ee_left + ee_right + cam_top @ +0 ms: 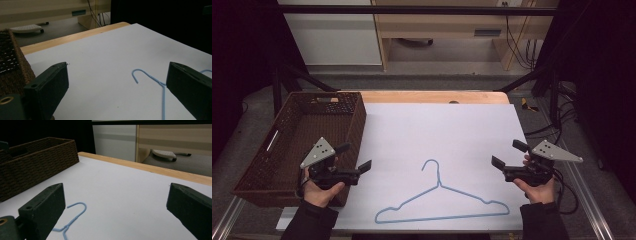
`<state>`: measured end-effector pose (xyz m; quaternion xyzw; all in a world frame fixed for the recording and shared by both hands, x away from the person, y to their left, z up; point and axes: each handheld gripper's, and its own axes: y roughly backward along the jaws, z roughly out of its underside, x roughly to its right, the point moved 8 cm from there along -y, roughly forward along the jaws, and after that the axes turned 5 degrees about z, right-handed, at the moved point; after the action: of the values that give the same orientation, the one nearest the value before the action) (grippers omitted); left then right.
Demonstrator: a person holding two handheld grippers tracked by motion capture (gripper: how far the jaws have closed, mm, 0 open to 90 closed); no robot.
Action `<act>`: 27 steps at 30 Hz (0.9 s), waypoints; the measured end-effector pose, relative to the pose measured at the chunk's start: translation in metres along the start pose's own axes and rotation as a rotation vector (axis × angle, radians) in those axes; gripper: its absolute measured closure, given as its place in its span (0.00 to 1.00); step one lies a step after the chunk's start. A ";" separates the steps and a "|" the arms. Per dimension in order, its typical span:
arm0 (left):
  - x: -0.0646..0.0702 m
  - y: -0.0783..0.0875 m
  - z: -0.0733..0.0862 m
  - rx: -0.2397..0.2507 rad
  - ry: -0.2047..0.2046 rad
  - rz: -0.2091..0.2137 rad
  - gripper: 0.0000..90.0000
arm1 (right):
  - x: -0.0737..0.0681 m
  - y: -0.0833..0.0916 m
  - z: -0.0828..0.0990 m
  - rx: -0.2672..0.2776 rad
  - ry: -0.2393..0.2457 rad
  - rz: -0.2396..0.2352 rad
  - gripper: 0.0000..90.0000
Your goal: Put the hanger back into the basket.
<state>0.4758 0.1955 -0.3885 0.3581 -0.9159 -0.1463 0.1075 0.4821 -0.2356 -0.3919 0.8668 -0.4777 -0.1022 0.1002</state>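
**One hanger, one basket, two open grippers**

One blue wire hanger [443,200] was found lying flat on the white sheet [442,130] covering the table, near the sheet's front edge and roughly midway between its side edges, with the hook pointed toward the far edge. It was touched by nothing.

The left gripper [354,162] was held low at the sheet's left edge, just beside the basket, and the right gripper [507,154] at the right edge. Both were spread wide and empty, angled inward toward the hanger, probably so it could be approached from either end.

One woven brown basket [354,117] was set along the left edge, empty as far as could be seen, likely placed to receive the hanger.
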 end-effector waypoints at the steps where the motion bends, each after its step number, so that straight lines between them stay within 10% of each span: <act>1: -0.001 0.000 0.000 0.001 0.000 -0.003 0.04 | 0.000 0.001 0.000 0.002 -0.002 -0.001 0.03; 13: 0.000 0.002 0.002 -0.005 -0.006 0.000 0.05 | -0.003 -0.001 -0.001 -0.030 0.024 0.008 0.03; 27: 0.008 -0.008 0.008 -0.042 -0.032 0.020 0.05 | -0.051 -0.038 0.027 -0.273 0.150 -0.105 0.07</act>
<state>0.4730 0.1860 -0.3982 0.3443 -0.9177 -0.1701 0.1019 0.4787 -0.1743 -0.4236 0.8740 -0.4048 -0.1062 0.2468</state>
